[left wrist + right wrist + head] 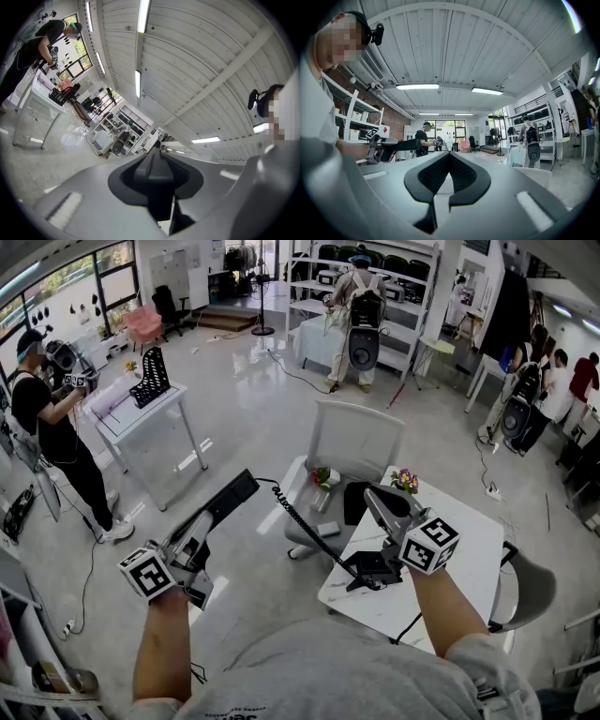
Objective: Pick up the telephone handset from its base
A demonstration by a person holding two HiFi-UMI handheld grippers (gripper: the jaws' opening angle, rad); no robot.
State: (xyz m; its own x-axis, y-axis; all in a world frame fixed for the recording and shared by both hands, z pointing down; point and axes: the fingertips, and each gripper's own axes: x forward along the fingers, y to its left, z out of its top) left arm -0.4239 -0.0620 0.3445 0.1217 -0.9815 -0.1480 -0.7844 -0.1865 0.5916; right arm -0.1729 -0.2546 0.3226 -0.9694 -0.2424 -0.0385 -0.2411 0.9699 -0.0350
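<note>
**Phone up in the air, cord stretched out**

My left jaws [212, 521] were shut on the black telephone handset [234, 495]. It was up off its base [370, 568], out past the edge of the white table [469, 559]. The curly cord [300, 521] ran from the handset to the base. I think a harder pull could drag the base off the table, because nothing held it down. My right jaws [373, 495] were closed on nothing, just above the base. It looked like I held the handset near one end, so it could tip and slip out.
</note>
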